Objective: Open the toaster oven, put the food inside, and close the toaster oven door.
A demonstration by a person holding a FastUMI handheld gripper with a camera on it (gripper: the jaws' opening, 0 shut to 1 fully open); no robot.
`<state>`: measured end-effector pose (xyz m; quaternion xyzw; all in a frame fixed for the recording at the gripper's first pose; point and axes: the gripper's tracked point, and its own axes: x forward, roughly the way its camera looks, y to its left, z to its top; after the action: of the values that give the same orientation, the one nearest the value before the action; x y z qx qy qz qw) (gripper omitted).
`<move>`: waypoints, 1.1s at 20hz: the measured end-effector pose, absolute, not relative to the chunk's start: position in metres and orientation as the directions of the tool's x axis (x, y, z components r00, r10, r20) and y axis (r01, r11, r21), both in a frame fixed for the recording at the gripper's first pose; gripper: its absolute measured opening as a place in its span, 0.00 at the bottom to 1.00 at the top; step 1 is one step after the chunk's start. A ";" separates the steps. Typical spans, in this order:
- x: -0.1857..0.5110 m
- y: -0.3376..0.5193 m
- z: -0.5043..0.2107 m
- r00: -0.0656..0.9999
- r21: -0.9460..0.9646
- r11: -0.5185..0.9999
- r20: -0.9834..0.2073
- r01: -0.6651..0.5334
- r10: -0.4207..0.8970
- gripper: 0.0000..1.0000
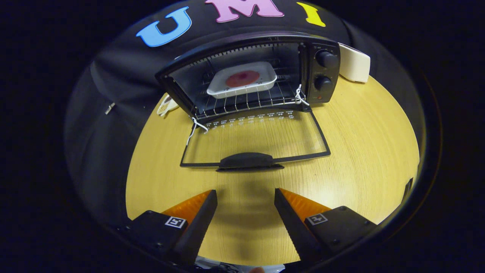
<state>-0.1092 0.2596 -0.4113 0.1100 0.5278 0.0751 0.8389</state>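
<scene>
— Starting nearest: what are the tongs doing?

— The gripper point(246, 197) is spread wide, holding nothing, hovering over the wooden table point(363, 151).

— And just ahead?

— The door handle point(247, 160) of the glass door point(257, 138), which lies folded down flat.

— The food?

— Beyond that, in its white tray point(242, 79) on the wire rack point(246, 100) inside the toaster oven point(250, 72).

— So closing remains?

— I'd judge so: get under the handle and swing the door up.

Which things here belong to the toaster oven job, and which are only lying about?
Job: black toaster oven; its open glass door; white dish of reddish food on the rack; open gripper, short of the door.
Lying about: cream box behind; pale object beside it.
</scene>
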 end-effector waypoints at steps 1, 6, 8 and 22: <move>-0.119 0.250 -0.410 0.425 0.252 0.968 -0.874 -0.018 0.236 0.99; -0.115 0.257 -0.431 0.399 0.204 0.979 -0.897 -0.011 0.191 0.99; -0.112 0.258 -0.438 0.395 0.183 0.983 -0.903 -0.010 0.172 0.99; -0.081 0.247 -0.448 0.439 0.071 0.997 -0.896 0.006 0.061 0.97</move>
<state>-0.0814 0.2475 -0.4482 0.0319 0.5293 0.0162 0.8477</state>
